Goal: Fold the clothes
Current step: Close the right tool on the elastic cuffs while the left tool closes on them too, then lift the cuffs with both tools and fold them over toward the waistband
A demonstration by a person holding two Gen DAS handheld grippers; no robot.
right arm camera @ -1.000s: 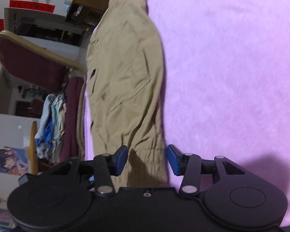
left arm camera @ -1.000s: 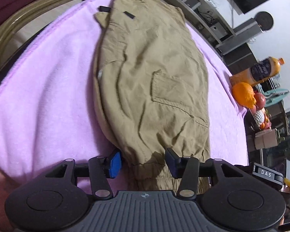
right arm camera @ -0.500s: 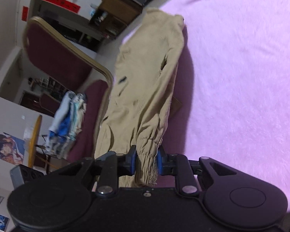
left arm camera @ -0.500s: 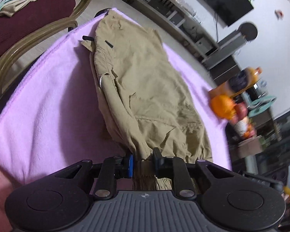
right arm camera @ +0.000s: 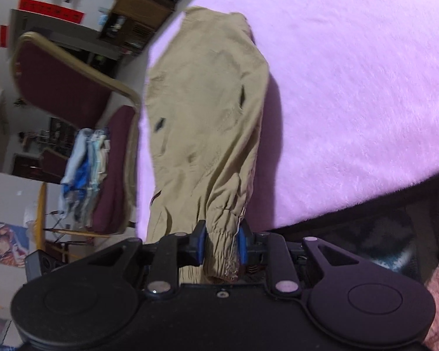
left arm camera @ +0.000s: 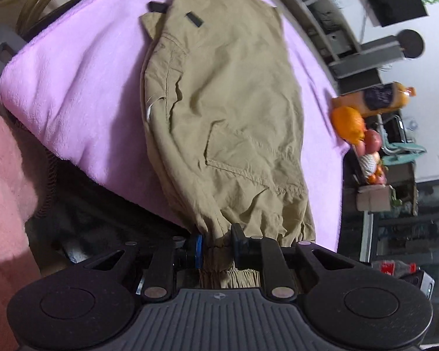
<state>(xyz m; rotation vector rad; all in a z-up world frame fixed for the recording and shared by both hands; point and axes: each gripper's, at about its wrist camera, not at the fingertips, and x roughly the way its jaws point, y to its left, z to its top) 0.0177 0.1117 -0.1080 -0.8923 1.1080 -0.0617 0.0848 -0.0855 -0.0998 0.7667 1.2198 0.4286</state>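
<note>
Khaki trousers (left arm camera: pixel 228 122) on pink blanket (left arm camera: pixel 82 87), maroon chair (right arm camera: pixel 58 87) beside

Two wrist cameras, both close in, looking down along their own fingers

Left wrist view faces across the khaki trousers (left arm camera: pixel 228 111) toward shelves and a television; right wrist view faces along the same trousers (right arm camera: pixel 202 111) toward a maroon chair (right arm camera: pixel 58 87). Both share the trousers and the pink blanket (left arm camera: pixel 82 82).

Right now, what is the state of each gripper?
Left gripper: shut on the elastic cuff of the khaki trousers.
Right gripper: shut on the other cuff.
</note>
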